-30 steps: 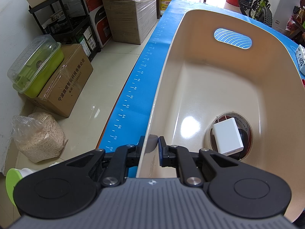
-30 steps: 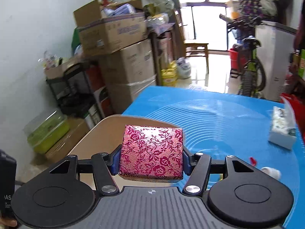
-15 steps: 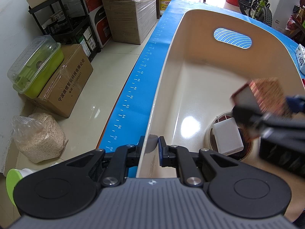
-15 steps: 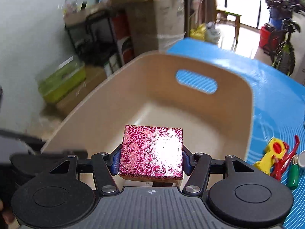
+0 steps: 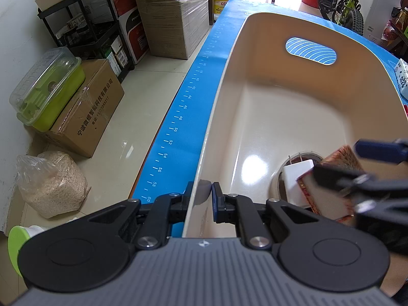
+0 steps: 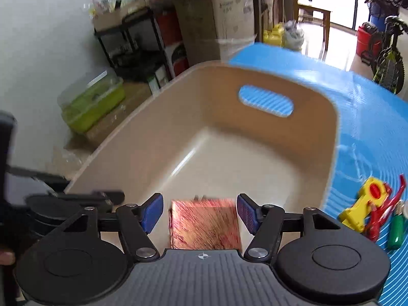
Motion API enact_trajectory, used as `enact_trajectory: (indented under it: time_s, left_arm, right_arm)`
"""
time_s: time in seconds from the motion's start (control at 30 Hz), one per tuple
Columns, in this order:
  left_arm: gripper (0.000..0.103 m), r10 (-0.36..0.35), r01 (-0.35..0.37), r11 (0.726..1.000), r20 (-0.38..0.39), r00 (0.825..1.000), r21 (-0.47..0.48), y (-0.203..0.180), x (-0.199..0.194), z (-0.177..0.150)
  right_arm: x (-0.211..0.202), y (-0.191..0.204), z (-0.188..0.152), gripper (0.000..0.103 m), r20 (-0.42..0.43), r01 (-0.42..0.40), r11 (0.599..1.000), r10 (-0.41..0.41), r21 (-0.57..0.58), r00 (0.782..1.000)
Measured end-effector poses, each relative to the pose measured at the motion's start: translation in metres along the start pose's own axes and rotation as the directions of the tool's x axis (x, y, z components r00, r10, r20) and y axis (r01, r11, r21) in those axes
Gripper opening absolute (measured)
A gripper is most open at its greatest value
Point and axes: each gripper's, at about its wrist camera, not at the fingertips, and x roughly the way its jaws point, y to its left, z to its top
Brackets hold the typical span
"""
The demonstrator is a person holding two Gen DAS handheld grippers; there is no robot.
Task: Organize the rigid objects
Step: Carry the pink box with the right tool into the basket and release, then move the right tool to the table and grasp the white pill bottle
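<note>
Over the bin's near end, the right gripper (image 6: pixel 200 214) has just been opening its jaws, and the blurred red patterned box (image 6: pixel 204 225) sits between the pads, seemingly untouched, beside the white charger (image 5: pixel 297 182) on the floor. The left gripper (image 5: pixel 201 195) is clamped on the bin's (image 5: pixel 267 117) near rim.

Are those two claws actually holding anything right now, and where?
The left gripper pinches the beige bin by its near rim. The right gripper has just opened, releasing the pink box.
</note>
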Motion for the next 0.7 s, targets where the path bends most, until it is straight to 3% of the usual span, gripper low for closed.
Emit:
enact_trajectory:
  time_s: [0.27, 0.47, 0.7]
  left_arm:
    - [0.015, 0.000, 0.000, 1.000, -0.001, 1.000, 0.000, 0.000, 0.001, 0.000]
    - [0.015, 0.000, 0.000, 1.000, -0.001, 1.000, 0.001, 0.000, 0.000, 0.000]
    - [0.015, 0.000, 0.000, 1.000, -0.002, 1.000, 0.001, 0.000, 0.000, 0.000]
  right_arm:
    - [-0.048, -0.063, 0.013, 0.075, 0.122, 0.117, 0.988, -0.128, 0.098, 0.984]
    - [-0.056, -0.134, 0.003, 0.075, 0.111, 0.258, 0.946, -0.282, 0.194, 0.953]
    - [-0.038, -0.197, -0.016, 0.075, 0.059, 0.391, 0.893, -0.413, 0.223, 0.909]
